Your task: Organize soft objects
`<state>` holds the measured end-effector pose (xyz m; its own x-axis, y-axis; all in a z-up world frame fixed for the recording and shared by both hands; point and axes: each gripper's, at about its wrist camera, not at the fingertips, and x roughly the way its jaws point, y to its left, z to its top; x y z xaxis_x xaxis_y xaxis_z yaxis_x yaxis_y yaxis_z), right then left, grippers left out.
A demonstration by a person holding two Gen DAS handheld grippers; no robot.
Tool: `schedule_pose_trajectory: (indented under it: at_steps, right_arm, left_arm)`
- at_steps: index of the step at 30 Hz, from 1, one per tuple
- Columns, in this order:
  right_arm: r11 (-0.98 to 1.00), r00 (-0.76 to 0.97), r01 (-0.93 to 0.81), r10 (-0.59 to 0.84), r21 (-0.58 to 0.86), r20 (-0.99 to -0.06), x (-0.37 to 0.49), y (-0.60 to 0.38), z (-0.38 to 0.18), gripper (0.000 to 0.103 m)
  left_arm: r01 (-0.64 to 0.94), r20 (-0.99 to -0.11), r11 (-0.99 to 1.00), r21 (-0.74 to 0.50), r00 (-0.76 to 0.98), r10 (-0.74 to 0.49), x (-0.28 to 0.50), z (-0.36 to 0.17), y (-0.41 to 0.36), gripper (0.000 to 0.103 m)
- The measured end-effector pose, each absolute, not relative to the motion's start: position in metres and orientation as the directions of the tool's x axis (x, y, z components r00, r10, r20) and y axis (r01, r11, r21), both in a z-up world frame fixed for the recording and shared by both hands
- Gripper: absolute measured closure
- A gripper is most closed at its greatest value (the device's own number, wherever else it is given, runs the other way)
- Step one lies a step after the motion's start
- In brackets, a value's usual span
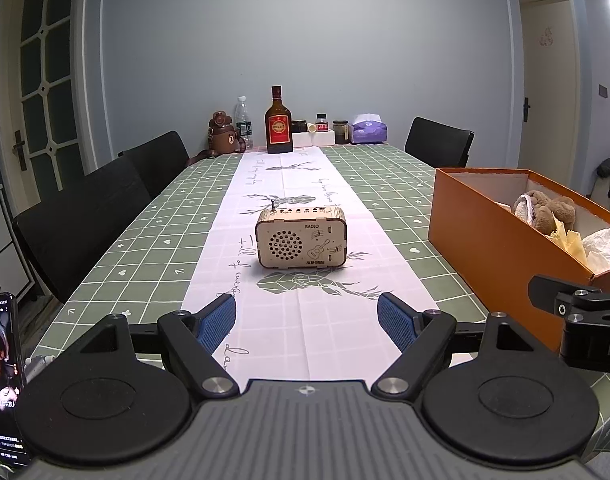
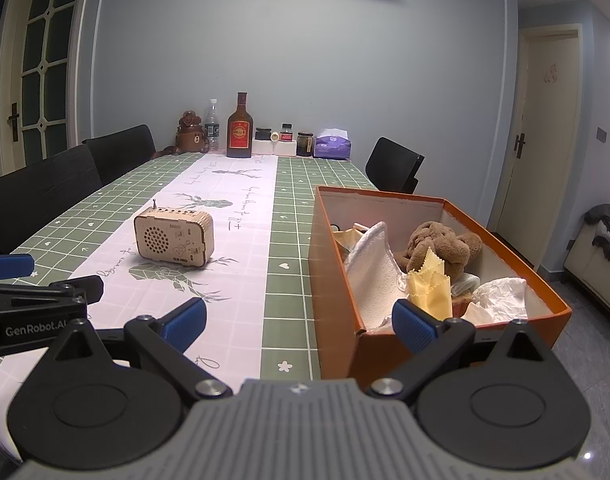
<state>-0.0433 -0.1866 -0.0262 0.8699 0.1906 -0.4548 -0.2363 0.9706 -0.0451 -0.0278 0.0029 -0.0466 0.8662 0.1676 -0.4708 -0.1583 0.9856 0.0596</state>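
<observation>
Checked tablecloth point(image 1: 153, 216) lies bare; both the left gripper point(image 1: 307, 320) and right gripper point(image 2: 301, 320) are spread, empty; reaching into the orange box point(image 2: 333, 280) risks snagging its rim and dragging it

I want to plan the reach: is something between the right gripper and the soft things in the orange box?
Nothing visible blocks it. The open right gripper hovers at the near end of the open orange cardboard box. The brown plush toy, yellow cloth and white cloth lie uncovered inside; only the box's near wall must be cleared from above.
</observation>
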Motion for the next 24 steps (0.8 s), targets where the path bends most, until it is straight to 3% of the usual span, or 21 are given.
schedule_pose_trajectory:
  at_steps: [24]
  right_arm:
    - [0.97, 0.868, -0.24, 0.195, -0.043, -0.457, -0.0438, -0.1862, -0.0263, 0.006]
  left_arm:
    - [-0.157, -0.471, 0.985, 0.066, 0.865, 0.17, -0.0282, -0.0462, 0.0018, 0.009]
